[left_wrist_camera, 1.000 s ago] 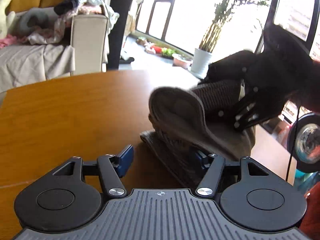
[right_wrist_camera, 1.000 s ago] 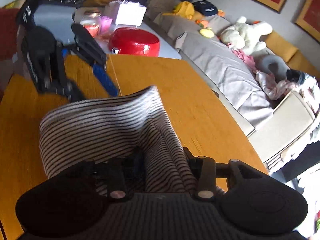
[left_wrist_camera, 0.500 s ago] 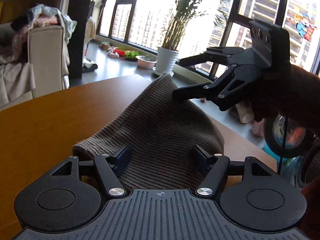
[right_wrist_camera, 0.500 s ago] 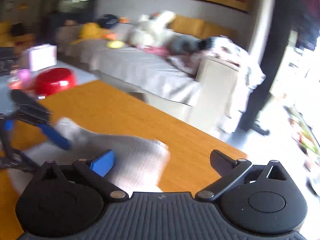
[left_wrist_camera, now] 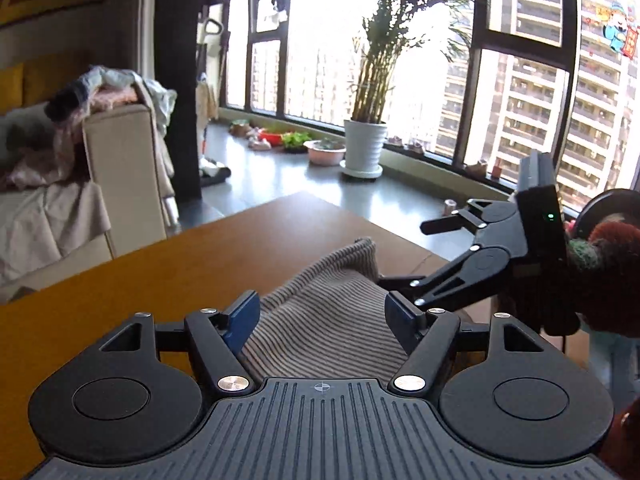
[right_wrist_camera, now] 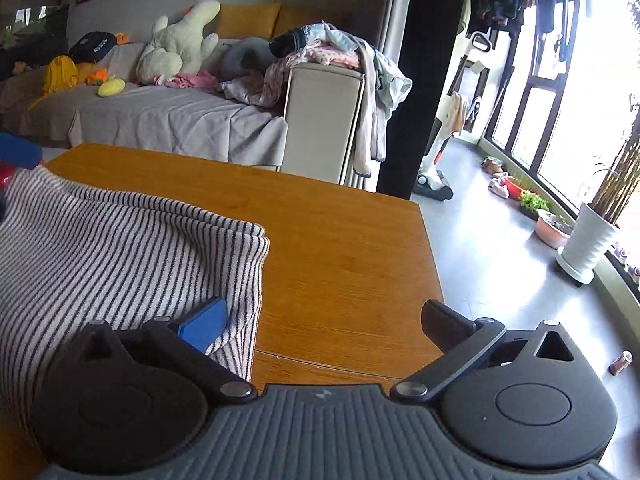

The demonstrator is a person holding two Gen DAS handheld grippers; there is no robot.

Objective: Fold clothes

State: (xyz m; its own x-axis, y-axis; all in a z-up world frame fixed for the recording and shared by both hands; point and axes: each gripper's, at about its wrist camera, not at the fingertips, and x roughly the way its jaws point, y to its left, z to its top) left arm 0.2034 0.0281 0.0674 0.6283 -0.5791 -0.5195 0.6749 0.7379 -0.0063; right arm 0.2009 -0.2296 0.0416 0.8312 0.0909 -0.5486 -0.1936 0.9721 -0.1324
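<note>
A striped knit garment (left_wrist_camera: 320, 312) lies folded on the wooden table (left_wrist_camera: 168, 276). My left gripper (left_wrist_camera: 322, 316) is open and sits low over the garment, whose cloth runs between its blue pads (left_wrist_camera: 242, 316) without being pinched. In the left wrist view my right gripper (left_wrist_camera: 402, 254) is held by a hand at the garment's right side, jaws spread. In the right wrist view the right gripper (right_wrist_camera: 324, 322) is open at the garment's (right_wrist_camera: 120, 248) folded edge. Its blue left pad (right_wrist_camera: 204, 324) is over the cloth and its right finger (right_wrist_camera: 440, 318) over bare table (right_wrist_camera: 340, 248).
The table's edge (right_wrist_camera: 430, 248) drops to grey floor on the right. Beyond the table a sofa (right_wrist_camera: 160, 116) carries plush toys and a heap of clothes (right_wrist_camera: 328, 48). A potted plant (left_wrist_camera: 364, 148) stands by the windows.
The right gripper has let go of the garment it carried over and opened. The cloth now lies flat and folded. Both wrist views have swung toward the window side.
</note>
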